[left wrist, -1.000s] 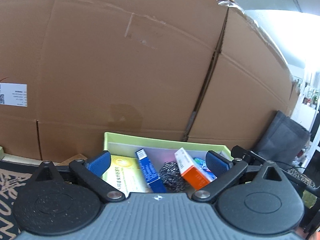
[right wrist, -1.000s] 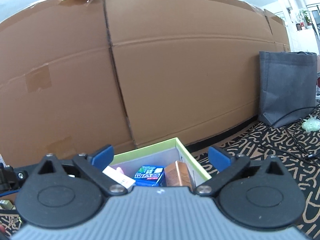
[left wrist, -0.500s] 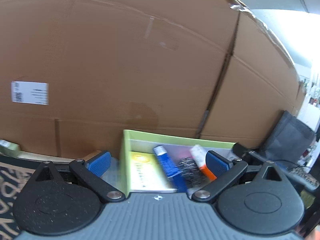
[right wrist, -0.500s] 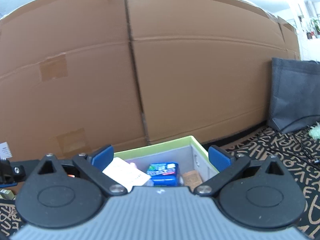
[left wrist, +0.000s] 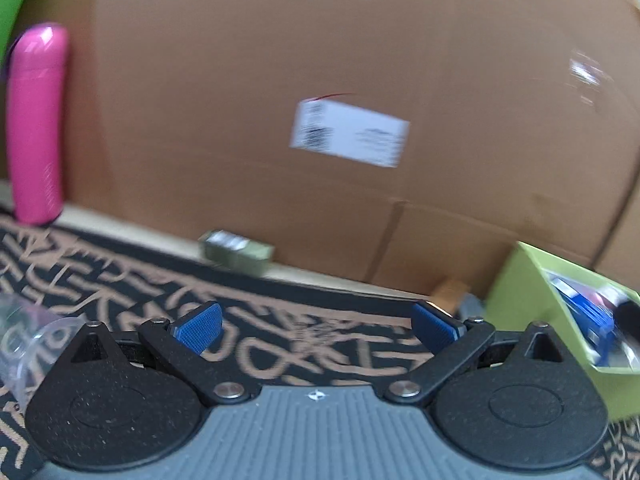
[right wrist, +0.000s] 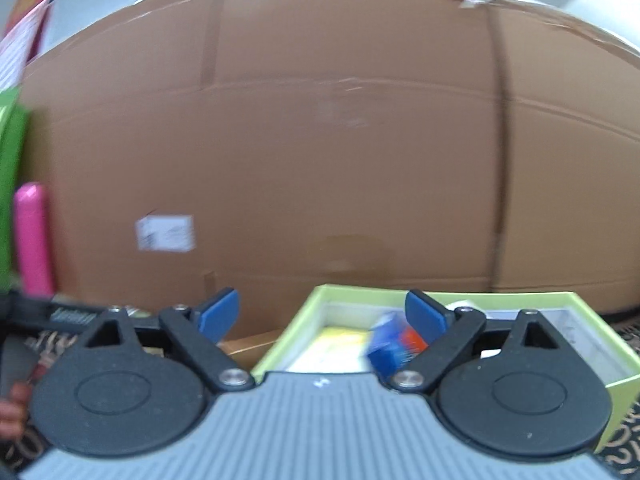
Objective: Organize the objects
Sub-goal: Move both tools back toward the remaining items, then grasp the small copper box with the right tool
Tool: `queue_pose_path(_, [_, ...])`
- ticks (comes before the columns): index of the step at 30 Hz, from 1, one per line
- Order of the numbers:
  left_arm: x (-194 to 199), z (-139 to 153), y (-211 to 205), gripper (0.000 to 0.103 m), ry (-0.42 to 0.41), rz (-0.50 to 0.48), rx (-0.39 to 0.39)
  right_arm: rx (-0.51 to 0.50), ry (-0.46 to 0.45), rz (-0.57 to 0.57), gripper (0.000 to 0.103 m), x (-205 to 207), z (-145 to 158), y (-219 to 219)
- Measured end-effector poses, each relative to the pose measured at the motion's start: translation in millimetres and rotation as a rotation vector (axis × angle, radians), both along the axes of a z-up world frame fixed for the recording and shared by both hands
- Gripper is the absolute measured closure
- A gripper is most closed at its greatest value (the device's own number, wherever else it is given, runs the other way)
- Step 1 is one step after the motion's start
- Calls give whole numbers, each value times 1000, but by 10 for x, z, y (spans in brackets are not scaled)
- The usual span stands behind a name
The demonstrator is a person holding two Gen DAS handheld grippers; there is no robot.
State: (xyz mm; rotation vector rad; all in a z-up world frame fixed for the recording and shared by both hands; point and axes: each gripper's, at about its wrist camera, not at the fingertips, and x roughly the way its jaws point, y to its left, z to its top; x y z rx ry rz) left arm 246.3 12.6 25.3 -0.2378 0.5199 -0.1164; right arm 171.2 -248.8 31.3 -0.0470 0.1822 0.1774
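Note:
A light green box holds several packs, among them a blue carton and a yellow pack. In the left wrist view the box sits at the right edge. My left gripper is open and empty over the patterned rug. A small olive box lies on the floor by the cardboard wall. My right gripper is open and empty, over the green box's left edge. Both views are blurred.
A tall cardboard wall with a white label closes the back. A pink cylinder stands at the far left. A clear plastic bag lies at the lower left. A small brown piece lies beside the box.
Both grippers have swung left. The green box slid from the middle to the right of each view. The pink cylinder, the olive box and the plastic bag came into view.

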Motion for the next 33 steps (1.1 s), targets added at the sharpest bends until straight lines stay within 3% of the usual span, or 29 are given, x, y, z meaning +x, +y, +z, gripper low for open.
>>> queue_pose_path(8, [170, -103, 271, 0, 69, 95, -60, -173, 42, 157, 17, -1, -112, 716])
queue_pose_path(13, [215, -100, 292, 0, 66, 118, -56, -301, 154, 169, 24, 216, -280, 1077])
queue_pose_path(15, [271, -84, 271, 0, 64, 126, -48, -290, 218, 161, 22, 386, -325, 1153])
queue_pose_path(23, [723, -150, 312, 0, 151, 209, -68, -292, 271, 69, 22, 776, -356, 1351])
queue_pose_path(29, [1014, -174, 334, 0, 153, 241, -58, -293, 346, 30, 20, 1016, -569, 1306])
queue_pose_path(33, [1069, -203, 313, 0, 129, 236, -11, -240, 381, 33, 20, 1102, -559, 1198])
